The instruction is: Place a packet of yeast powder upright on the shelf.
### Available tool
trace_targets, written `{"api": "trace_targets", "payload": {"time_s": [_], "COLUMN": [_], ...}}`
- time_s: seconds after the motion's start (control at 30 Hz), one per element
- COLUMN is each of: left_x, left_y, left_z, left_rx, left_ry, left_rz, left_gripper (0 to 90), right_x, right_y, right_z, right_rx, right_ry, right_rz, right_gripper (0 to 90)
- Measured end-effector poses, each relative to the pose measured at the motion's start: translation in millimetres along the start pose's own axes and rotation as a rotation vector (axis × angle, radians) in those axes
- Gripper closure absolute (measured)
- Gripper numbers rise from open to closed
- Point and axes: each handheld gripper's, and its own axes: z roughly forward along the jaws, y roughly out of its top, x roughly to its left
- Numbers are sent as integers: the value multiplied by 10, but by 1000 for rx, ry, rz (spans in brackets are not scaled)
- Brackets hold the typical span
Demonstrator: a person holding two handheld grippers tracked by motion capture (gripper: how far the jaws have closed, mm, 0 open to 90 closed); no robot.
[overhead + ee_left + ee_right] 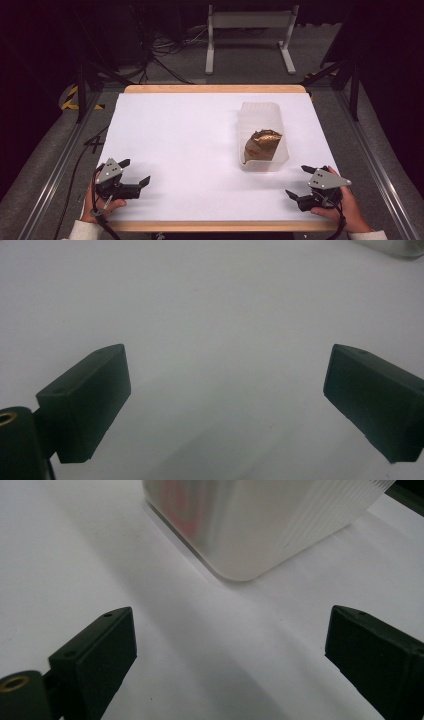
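Observation:
A clear plastic container [262, 131] stands right of centre on the white table [190, 150]. Inside it lies a brown and gold crumpled packet [263, 144] with a bit of red below it. My left gripper [135, 172] rests at the front left of the table, open, nothing between its jaws [227, 405]. My right gripper [300, 181] sits at the front right, open and empty, a short way in front of the container's near right corner. The right gripper view has the container's frosted corner [260, 525] just ahead of my right gripper [231, 655], with a red blur showing through the wall.
The table has a wooden rim [215, 88] at the far edge. Behind it on the floor stand a white frame [250, 35] and tangled cables [165, 50]. Metal rails [65, 155] run along both sides of the table.

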Motion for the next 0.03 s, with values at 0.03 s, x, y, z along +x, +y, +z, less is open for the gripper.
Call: {"api": "trace_targets", "payload": {"time_s": [0.03], "left_x": [0], "left_y": [0], "left_z": [0], "left_rx": [0], "left_ry": [0], "left_rz": [0], "left_gripper": [55], "right_x": [0], "right_y": [0], "right_z": [0], "right_rx": [0], "right_ry": [0], "right_rz": [0], "right_gripper": [70]}}
